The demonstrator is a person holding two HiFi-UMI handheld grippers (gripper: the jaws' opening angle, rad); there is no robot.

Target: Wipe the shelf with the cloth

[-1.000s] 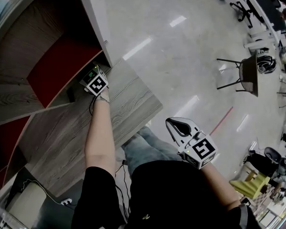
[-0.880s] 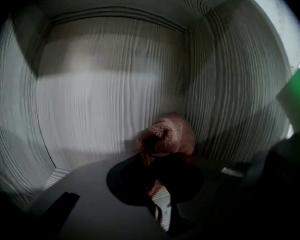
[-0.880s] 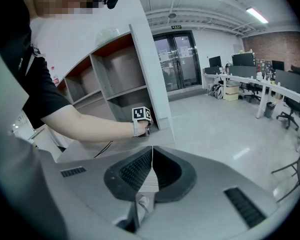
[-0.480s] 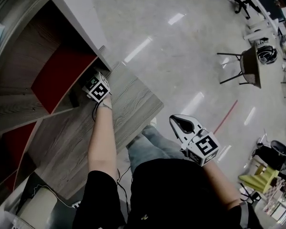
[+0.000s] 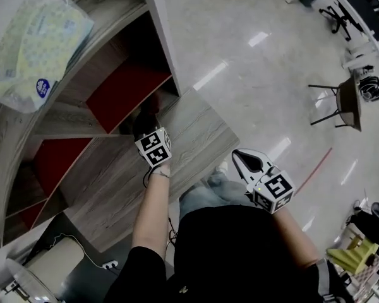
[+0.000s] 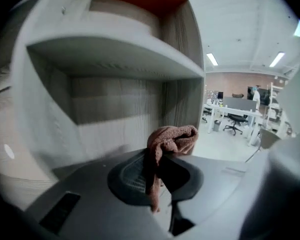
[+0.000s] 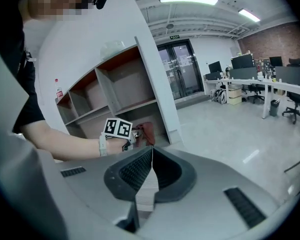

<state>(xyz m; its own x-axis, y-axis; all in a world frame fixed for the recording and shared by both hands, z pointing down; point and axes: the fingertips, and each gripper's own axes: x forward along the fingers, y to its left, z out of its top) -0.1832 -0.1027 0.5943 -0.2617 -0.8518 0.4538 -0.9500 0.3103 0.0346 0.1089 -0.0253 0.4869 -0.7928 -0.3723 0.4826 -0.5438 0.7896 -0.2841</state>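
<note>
**Left gripper** (image 6: 160, 153): the jaws are closed on the cloth, which is pinched between the two pads. In the head view the gripper is held out at the end of a bare forearm (image 5: 153, 207). Its marker cube is uppermost and its tips point into the shelf.

**Cloth** (image 6: 171, 138): brown and soft. It is bunched in a lump above the jaw tips, with one tail hanging down between them. It sits at the mouth of the lower compartment at the shelf's right end, just beside the white end panel, as the right gripper view shows. Whether it touches the board cannot be told.

**Shelf** (image 5: 110, 169): a wood-grain unit with open compartments and red back panels. The left gripper view looks into one compartment, with a board overhead.

**Right gripper** (image 7: 150, 152): the jaws are fully together with nothing between them. It is held low at the person's right side, well apart from the shelf and above the floor (image 5: 252, 62).

**Pack** (image 5: 38, 49): a soft plastic pack, pale with blue print. It lies on the top of the shelf near its left end.

**Desks** (image 7: 270, 81): they stand across the room behind the shelf, with monitors on them.
</note>
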